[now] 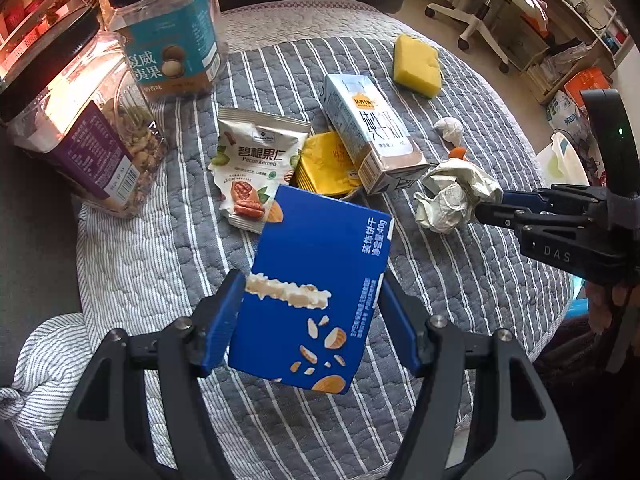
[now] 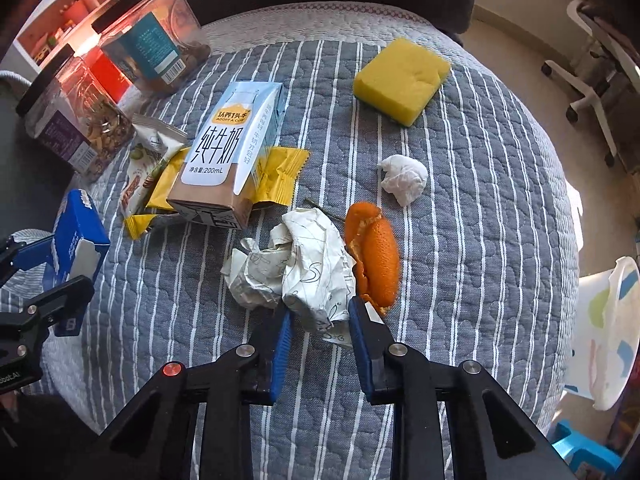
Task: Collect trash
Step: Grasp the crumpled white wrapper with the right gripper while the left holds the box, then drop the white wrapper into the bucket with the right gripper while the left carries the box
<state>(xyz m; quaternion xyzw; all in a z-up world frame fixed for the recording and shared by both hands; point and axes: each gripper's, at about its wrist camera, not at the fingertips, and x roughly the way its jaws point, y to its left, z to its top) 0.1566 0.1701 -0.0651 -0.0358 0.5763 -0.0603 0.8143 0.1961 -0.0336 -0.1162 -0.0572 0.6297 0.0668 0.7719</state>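
Left gripper [image 1: 312, 320] fingers clamp blue box [image 1: 312, 292], held above striped table [image 1: 460, 280]; right gripper [image 2: 320, 320] fingers pinch crumpled paper [image 2: 304, 272] on table, w/ orange peel [image 2: 376, 252] just beside, milk carton [image 2: 228, 152] near

Two clear nut jars with black lids [image 1: 76, 128] [image 1: 168, 36] stand side by side at the far left of the tabletop [image 2: 480, 208], which wears a grey quilted cloth with white stripes. A yellow sponge [image 2: 400, 80] lies well apart, near the far edge. Beyond, what seems a white wheeled chair base [image 1: 472, 20].
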